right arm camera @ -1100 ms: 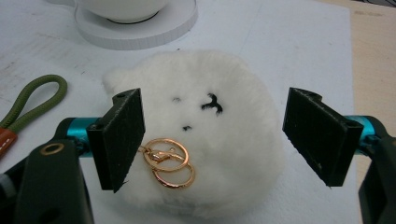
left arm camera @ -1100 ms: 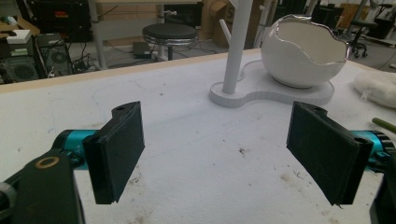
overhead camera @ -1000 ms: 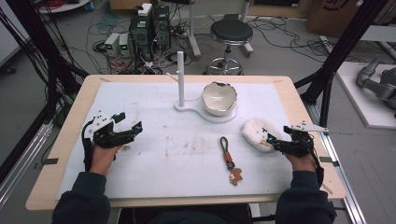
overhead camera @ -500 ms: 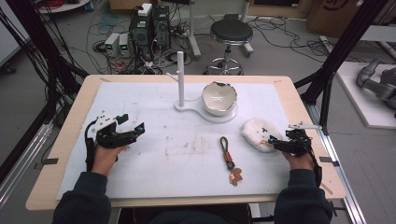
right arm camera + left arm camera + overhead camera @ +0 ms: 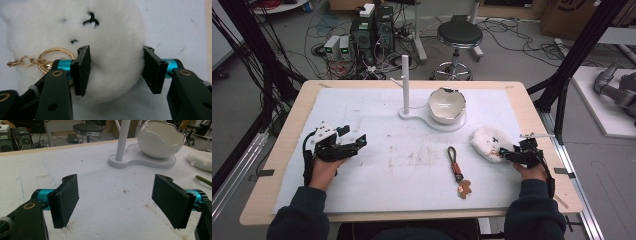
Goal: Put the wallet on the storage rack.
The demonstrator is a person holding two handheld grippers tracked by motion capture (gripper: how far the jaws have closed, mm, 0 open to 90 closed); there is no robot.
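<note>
A white plush toy point(image 5: 488, 142) with a stitched black face lies at the right of the white mat; a gold ring and chain point(image 5: 53, 53) hang from it. My right gripper point(image 5: 506, 154) reaches it from the near right. Its jaws have just been closing with the plush point(image 5: 115, 50) between them, and both pads point(image 5: 82, 70) now press into the fur. My left gripper point(image 5: 355, 135) rests at the left of the mat. In the left gripper view it point(image 5: 117, 200) stands wide open over bare mat with nothing between the pads.
A white stand point(image 5: 412, 114) with an upright post point(image 5: 405, 85) and a cracked-egg bowl point(image 5: 446, 105) sits at the back middle. A dark strap keychain with a gingerbread charm point(image 5: 457, 167) lies left of the plush. Table edge runs close on the right.
The right gripper has sunk a little onto the plush and its jaws have narrowed around it. The left gripper and the other objects have stayed put.
</note>
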